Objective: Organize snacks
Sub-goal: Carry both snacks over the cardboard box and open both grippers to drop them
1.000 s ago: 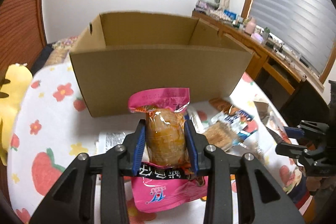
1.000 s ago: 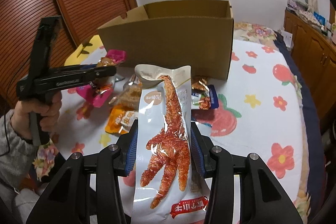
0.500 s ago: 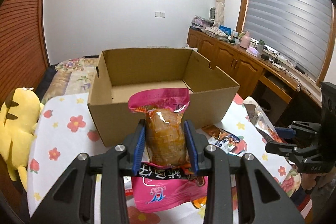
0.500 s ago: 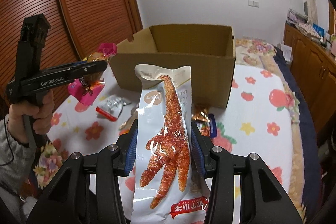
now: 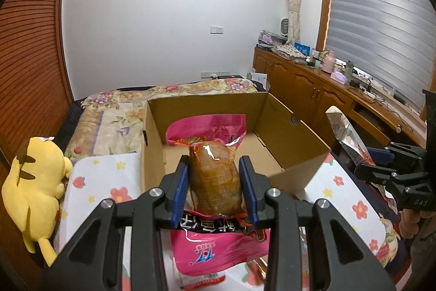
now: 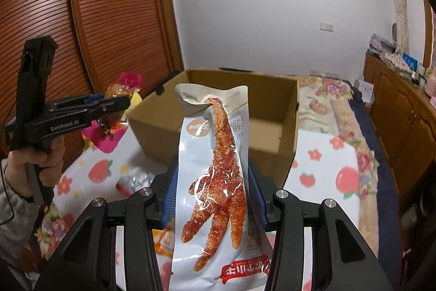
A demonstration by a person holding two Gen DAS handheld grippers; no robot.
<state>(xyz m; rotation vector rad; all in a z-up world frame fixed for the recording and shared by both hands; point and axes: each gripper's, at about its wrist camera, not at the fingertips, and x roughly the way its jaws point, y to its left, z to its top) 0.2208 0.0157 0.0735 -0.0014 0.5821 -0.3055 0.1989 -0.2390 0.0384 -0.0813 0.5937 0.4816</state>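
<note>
My left gripper (image 5: 215,183) is shut on a pink snack pack with a brown meat piece (image 5: 214,173) and holds it high, just before the near wall of the open cardboard box (image 5: 299,165). My right gripper (image 6: 212,192) is shut on a white chicken-foot snack bag (image 6: 215,182), held upright in the air in front of the box (image 6: 272,154). The left gripper with its pink pack (image 6: 109,138) shows at the left of the right wrist view. The right gripper (image 5: 381,165) shows at the right of the left wrist view. The box floor in view is bare.
The box stands on a table with a flower-print cloth (image 6: 327,182). Several loose snack packs (image 6: 133,182) lie on it before the box. A yellow plush toy (image 5: 35,182) sits at the left. A bed (image 5: 114,122) lies behind, wooden cabinets (image 5: 313,94) at the right.
Both grippers have risen with their packs and moved toward the box. The view now looks down into the box; before, only its front wall showed.
</note>
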